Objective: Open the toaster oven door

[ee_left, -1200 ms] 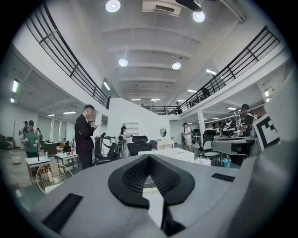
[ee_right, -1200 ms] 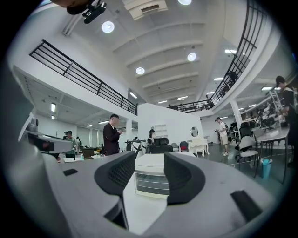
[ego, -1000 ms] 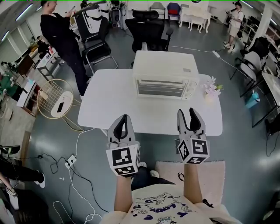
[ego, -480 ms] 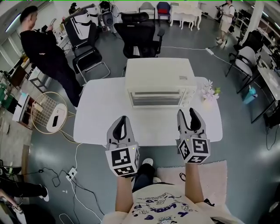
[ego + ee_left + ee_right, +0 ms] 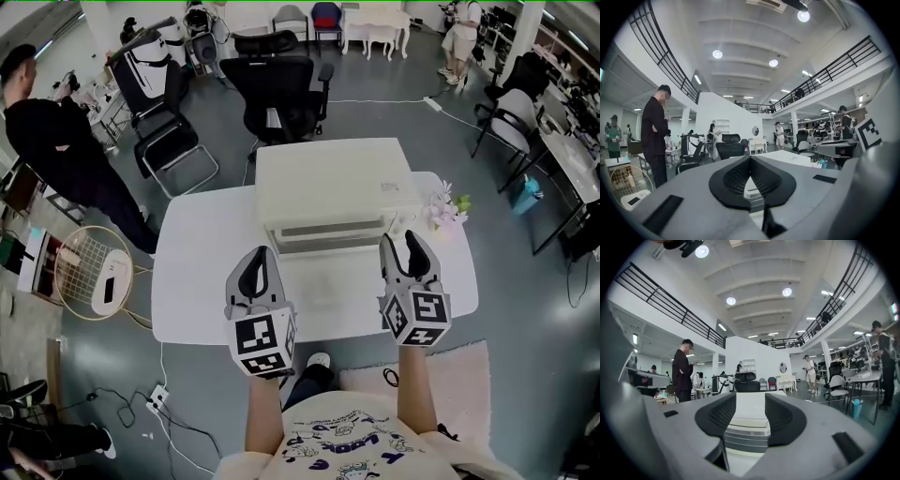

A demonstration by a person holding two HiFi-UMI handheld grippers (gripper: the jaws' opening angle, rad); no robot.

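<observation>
The toaster oven (image 5: 333,183) stands on the white table (image 5: 197,272) with its door shut, at 12 o'clock from both grippers. The right gripper (image 5: 401,249) is released, jaws apart, with the oven front framed between them but not yet reached. The left gripper (image 5: 261,258) is clenched on nothing. The right one should probably meet the door's top edge squarely, straddle the handle fully, then pull down along the hinge arc.
</observation>
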